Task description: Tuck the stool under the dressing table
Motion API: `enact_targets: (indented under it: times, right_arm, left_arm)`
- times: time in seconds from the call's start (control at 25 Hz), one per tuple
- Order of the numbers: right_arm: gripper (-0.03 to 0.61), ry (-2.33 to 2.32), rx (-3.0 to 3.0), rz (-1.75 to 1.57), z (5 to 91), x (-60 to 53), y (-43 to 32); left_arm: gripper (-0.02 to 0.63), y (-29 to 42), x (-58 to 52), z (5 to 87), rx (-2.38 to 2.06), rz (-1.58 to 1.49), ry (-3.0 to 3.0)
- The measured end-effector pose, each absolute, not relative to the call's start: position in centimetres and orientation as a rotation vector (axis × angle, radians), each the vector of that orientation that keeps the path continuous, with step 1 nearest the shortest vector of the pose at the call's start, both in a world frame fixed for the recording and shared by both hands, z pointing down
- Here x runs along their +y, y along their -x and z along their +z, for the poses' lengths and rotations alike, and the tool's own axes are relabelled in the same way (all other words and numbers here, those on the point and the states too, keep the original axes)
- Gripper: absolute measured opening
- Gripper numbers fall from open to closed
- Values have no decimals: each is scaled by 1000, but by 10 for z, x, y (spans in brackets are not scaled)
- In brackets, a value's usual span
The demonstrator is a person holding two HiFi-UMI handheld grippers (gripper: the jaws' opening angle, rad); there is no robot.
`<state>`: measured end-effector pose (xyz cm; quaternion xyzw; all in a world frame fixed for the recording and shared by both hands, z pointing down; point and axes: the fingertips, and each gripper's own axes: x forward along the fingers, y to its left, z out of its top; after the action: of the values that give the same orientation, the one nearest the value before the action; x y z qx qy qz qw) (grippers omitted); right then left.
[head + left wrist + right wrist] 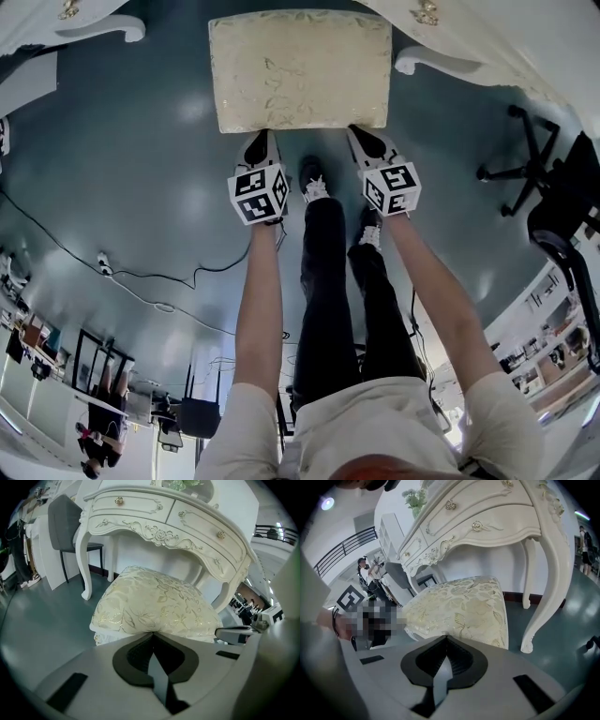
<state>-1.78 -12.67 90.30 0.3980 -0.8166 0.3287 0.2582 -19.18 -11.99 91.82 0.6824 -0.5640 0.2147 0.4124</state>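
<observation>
I had both tongs clenched, with nothing plainly caught in either. The tips of my left tongs [260, 141] [152, 633] met right at the near edge of the stool [300, 70] [154, 604] [459, 606], at its left corner. My right tongs [361, 134] [446, 637] met the same edge at the right corner. Whether either pair pinched any of the cushion cloth, I could not tell.

The stool stood on the blue-grey floor [141, 187], its cream flowered seat upright and square to me. It sat between the two curved front legs of the white dressing table [441, 56] [164, 527] [487, 522], with the carved drawer front above and behind the seat and the near edge towards me. My legs [323, 281] were just behind the tongs, one foot close behind the stool. A black office chair [539, 169] stood well off to my right, and a grey chair [65, 522] stood beside the table on the left.
</observation>
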Motion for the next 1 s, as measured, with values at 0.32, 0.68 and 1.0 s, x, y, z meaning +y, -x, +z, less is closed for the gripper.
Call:
enact_targets:
  times: [0.32,0.68,1.0]
  right_arm:
    - [43,-1002,-2254,777,899,-160,40]
    - [44,-908,-2287,677,906,-187,72]
    - [43,-1003,-2318,828,911,-231,123]
  left_arm:
    - [15,211,-169,914,-1431,580,-1781]
    - [15,218,-219,917,-1472,559,-1804]
    - [14,204,-260,912,-1431,579,-1873]
